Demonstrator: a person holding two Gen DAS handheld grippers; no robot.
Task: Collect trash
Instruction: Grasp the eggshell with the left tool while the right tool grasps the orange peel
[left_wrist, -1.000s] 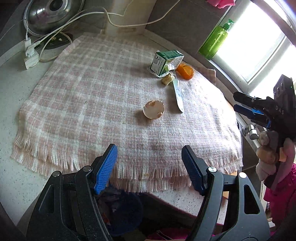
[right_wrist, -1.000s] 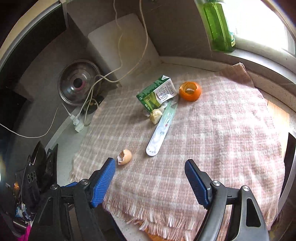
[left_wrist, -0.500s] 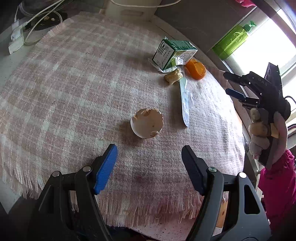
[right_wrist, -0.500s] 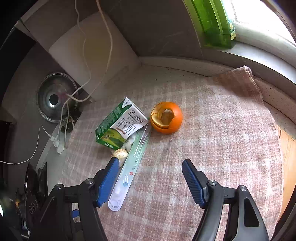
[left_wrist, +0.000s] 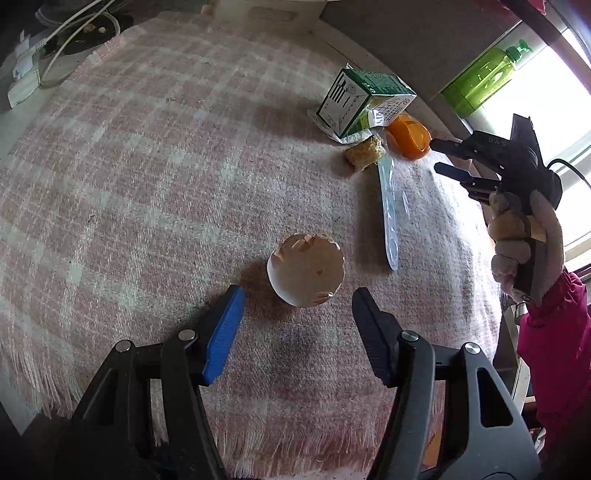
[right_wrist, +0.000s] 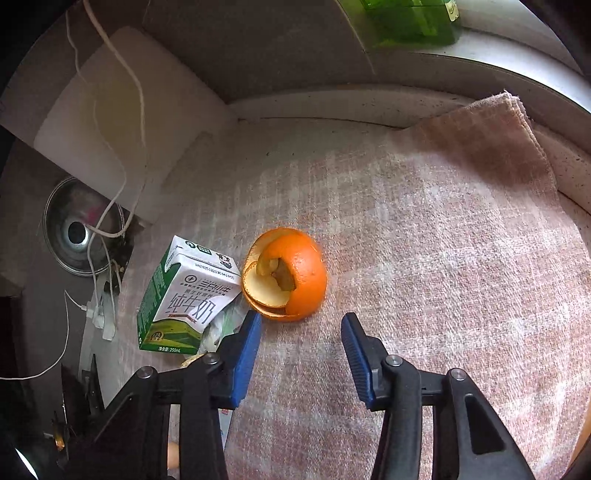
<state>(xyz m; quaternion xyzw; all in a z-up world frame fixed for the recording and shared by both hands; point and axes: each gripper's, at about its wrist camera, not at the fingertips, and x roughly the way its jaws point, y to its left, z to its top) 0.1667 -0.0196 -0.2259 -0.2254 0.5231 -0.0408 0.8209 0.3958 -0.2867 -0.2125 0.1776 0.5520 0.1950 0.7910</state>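
A broken eggshell lies on the pink plaid cloth, just ahead of my left gripper; its jaws are closing, the shell at their tips but untouched. Farther off lie a clear plastic wrapper, a tan crumb lump, a green-and-white milk carton and an orange peel. In the right wrist view the orange peel sits just beyond my right gripper, whose jaws are closing with nothing between them. The milk carton lies to its left. The right gripper hovers beside the peel.
A green soap bottle stands on the window sill. White cables and a power strip lie off the cloth's far left corner. A metal lid and a white board sit by the back wall. The cloth's fringe hangs over the near edge.
Both grippers have moved forward and down: the left up to the eggshell, the right across to the orange peel. Both pairs of jaws have narrowed.
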